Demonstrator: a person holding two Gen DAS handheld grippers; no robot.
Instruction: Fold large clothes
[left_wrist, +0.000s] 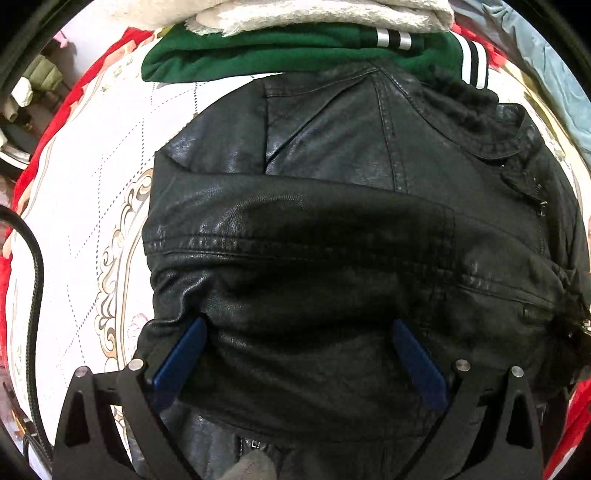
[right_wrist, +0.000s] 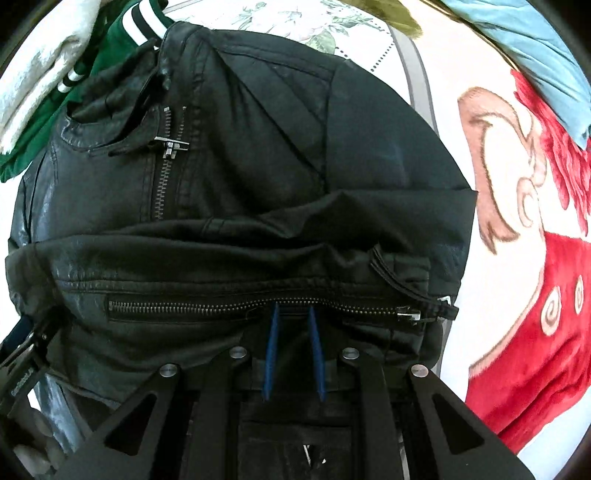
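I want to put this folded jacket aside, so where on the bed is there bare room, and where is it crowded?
Bare bedspread lies left of the black leather jacket, out to its red edge. In the right wrist view, another bare strip runs right of the jacket toward the red blanket. Behind the collar it is crowded: green garment, white towel, blue cloth.

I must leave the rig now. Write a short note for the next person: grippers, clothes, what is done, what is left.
Left gripper: open, fingers spread over the black leather jacket.
Right gripper: fingers close together at the jacket's hem by the pocket zipper; whether it grips is unclear.
The jacket lies on the bedspread, already doubled over.
Behind it: green garment, white one.
Left: final fold, probably stacking.
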